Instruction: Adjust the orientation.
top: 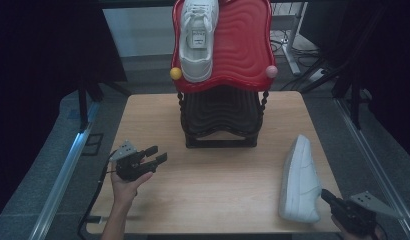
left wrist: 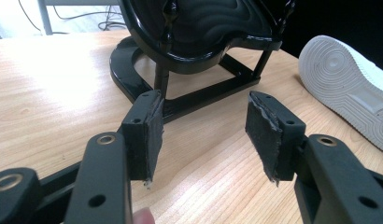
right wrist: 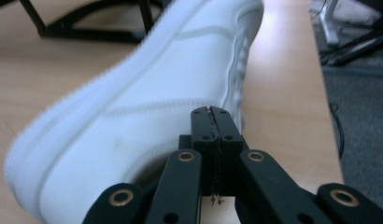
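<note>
Two white shoes are seen: one on the red rack (top: pixel 243 45), one (top: pixel 299 180) lying on its side at the table's (top: pixel 203 200) four o'clock, long axis toward twelve. The right gripper (top: pixel 327 196), jaws pressed together, is held just beside its heel; the left gripper (top: pixel 157 154), jaws apart, is held well away at eight o'clock.

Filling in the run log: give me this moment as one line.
left gripper: open, idle | right gripper: shut, at shoe heel | shoe: on side on table

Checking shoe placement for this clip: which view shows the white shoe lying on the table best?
The high view: the whole shoe on the table lies on its side near the right edge, the right gripper at its heel. The right gripper view shows it close but blurred; the left gripper view catches part of its sole.
</note>
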A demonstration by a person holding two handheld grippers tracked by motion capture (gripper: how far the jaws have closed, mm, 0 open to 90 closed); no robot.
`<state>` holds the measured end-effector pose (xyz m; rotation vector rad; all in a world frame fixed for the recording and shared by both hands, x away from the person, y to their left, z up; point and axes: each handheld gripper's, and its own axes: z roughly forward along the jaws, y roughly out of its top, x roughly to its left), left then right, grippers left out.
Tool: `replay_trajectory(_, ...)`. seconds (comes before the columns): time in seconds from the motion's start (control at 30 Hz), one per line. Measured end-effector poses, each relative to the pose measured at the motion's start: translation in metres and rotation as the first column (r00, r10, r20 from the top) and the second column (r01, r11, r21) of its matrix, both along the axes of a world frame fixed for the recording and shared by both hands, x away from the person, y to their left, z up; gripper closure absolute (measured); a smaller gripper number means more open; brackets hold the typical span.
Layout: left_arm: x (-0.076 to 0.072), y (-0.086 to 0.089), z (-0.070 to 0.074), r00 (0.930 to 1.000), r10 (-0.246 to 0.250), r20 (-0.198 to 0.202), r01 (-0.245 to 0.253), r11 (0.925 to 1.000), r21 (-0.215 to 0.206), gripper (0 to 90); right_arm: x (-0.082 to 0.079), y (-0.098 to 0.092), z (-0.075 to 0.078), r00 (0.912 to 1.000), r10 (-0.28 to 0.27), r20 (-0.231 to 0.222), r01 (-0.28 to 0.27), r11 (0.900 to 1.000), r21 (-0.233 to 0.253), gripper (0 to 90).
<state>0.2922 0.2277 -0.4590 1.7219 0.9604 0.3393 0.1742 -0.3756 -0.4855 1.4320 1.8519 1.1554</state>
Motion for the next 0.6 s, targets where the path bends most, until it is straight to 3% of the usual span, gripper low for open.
replay_trajectory(0.1,-0.0022,0.0022,-0.0013,0.9999,0.010,0.004,-0.010,0.9999,-0.006,47.1,0.0021,0.0007,-0.0077,0.9993,0.017,-0.032,-0.017,1.000,-0.004,89.0)
replay_trajectory(0.2,-0.0032,0.0043,-0.0029,0.9999,0.011,-0.002,-0.011,0.9998,-0.019,47.1,0.0026,-0.0006,-0.0070,0.9989,0.021,-0.041,-0.021,1.000,0.014,89.1)
replay_trajectory(0.3,-0.0037,0.0045,-0.0042,0.9999,0.010,-0.004,-0.011,0.9996,-0.026,47.1,0.0018,-0.0029,-0.0061,0.9954,0.045,-0.085,-0.045,0.999,0.007,89.1)
replay_trajectory(0.4,-0.0050,0.0031,-0.0053,0.9998,0.018,0.002,-0.018,0.9997,-0.018,47.5,0.0024,-0.0035,-0.0087,0.9954,0.049,-0.082,-0.046,0.998,0.041,89.1)
replay_trajectory(0.6,-0.0049,0.0004,-0.0075,0.9998,0.018,-0.003,-0.018,0.9998,-0.010,47.4,0.0032,-0.0067,-0.0103,0.9914,0.068,-0.112,-0.063,0.997,0.050,89.2)
